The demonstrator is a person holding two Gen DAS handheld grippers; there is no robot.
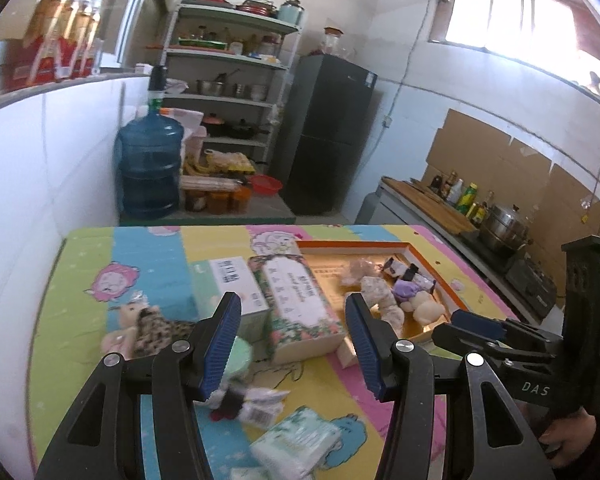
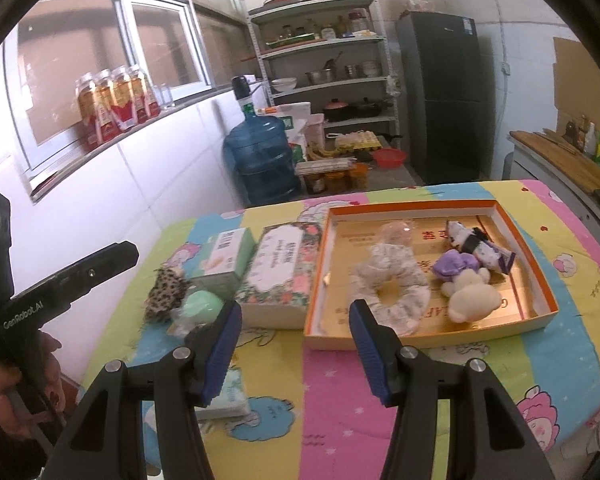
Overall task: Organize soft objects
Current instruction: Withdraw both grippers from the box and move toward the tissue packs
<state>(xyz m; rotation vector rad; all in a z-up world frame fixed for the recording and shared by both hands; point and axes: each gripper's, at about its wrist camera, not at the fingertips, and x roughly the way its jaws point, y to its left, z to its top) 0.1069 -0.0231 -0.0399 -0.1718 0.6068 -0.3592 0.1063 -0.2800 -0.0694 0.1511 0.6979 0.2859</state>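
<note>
Two tongs spread, empty | left tongs [image 1: 292, 340] nearer my target, leopard-print plush toy [image 1: 148, 330], lying left of them on the surface [image 1: 76, 280] | right tongs [image 2: 294, 340] face orange-rimmed cardboard tray [image 2: 428, 336]

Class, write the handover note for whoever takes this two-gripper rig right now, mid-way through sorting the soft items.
Left hand-held gripper: open, empty, above the near mat.
Right hand-held gripper: open, empty, before the tray.
Done: scrunchie, cream plush bear, purple plush and a wrapped item lie in the orange-rimmed tray.
Left: leopard-print plush, green round item, tissue packs still on the mat, left of the tray.
</note>
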